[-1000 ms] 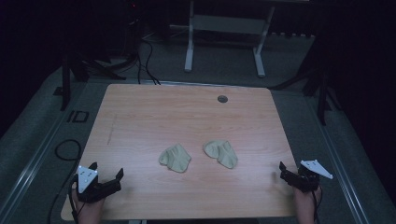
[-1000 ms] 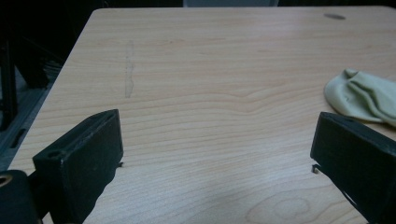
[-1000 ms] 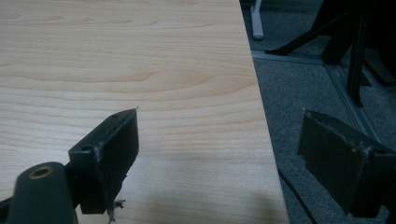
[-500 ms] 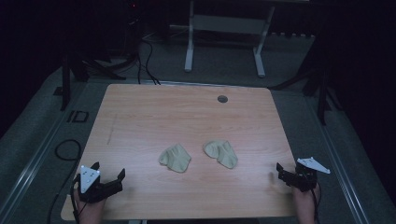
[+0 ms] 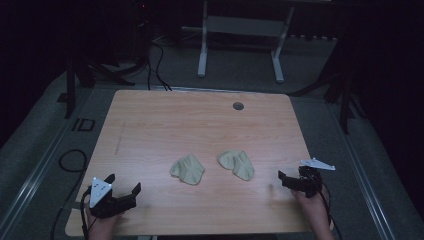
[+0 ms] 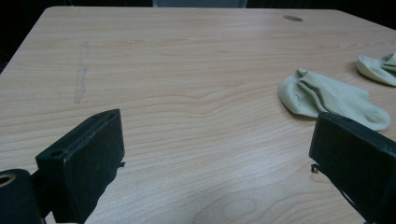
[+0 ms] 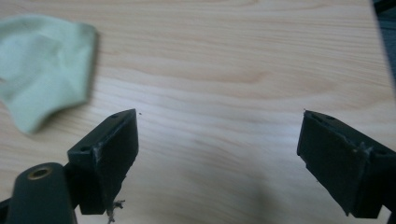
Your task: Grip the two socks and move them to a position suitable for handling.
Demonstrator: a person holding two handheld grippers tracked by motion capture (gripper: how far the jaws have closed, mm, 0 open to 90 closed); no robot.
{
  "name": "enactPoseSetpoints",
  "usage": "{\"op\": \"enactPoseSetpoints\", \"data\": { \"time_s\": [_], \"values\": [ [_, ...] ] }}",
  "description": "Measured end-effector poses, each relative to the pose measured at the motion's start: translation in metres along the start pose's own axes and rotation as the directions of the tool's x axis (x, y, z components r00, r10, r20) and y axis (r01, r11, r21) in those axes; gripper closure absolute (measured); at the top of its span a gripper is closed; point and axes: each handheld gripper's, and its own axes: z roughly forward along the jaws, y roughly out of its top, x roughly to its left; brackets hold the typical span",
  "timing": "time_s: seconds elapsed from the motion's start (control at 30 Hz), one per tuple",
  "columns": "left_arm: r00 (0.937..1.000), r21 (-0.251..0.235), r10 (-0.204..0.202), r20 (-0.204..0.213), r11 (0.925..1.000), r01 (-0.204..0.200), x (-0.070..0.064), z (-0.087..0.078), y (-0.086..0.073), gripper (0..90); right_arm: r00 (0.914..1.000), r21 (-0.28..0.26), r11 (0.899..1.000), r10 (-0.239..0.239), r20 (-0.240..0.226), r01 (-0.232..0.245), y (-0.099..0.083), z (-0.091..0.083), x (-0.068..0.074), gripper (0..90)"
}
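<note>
Currently both the left gripper (image 5: 122, 192) and right gripper (image 5: 290, 181) are wide open, empty; approach each sock (image 5: 187, 169) low, pinching an edge against the counter (image 5: 200, 120).

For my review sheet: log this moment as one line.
left gripper: open, empty | right gripper: open, empty | left sock, right sock: apart on table, untouched

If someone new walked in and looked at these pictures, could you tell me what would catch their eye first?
Most likely the two pale green socks lying side by side near the middle of the wooden table: the left sock and the right sock, apart from each other. Next, the left hand-held gripper at the near left corner and the right hand-held gripper at the near right edge, both with jaws open and holding nothing.
</note>
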Motion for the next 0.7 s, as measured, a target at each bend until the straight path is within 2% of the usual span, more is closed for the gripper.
{"op": "enactPoseSetpoints", "data": {
  "time_s": [0.1,0.27,0.37,0.5,0.7],
  "values": [
    [1.0000,0.007,-0.006,0.001,1.0000,0.006,-0.001,0.000,0.000,2.9,0.9999,0.001,1.000,-0.011,-0.013,0.011,0.004,0.003,0.007,12.5],
    [0.9999,0.067,-0.012,0.001,0.9977,0.012,-0.002,0.004,0.000,2.3,0.9975,0.018,0.999,-0.032,-0.063,0.033,0.018,0.009,0.025,14.7],
    [0.9999,0.081,-0.009,0.008,0.9967,0.008,-0.003,0.005,-0.001,1.4,0.9948,0.026,0.999,-0.045,-0.091,0.048,0.025,0.013,0.035,15.3],
    [0.9997,0.082,-0.012,0.022,0.9966,0.010,-0.004,0.006,-0.001,1.4,0.9909,0.038,0.997,-0.063,-0.119,0.068,0.031,0.020,0.049,16.8],
    [0.9999,0.072,0.000,0.013,0.9974,-0.001,-0.004,0.006,-0.001,1.3,0.9838,0.061,0.994,-0.081,-0.160,0.092,0.041,0.033,0.071,16.9]
  ]
}}
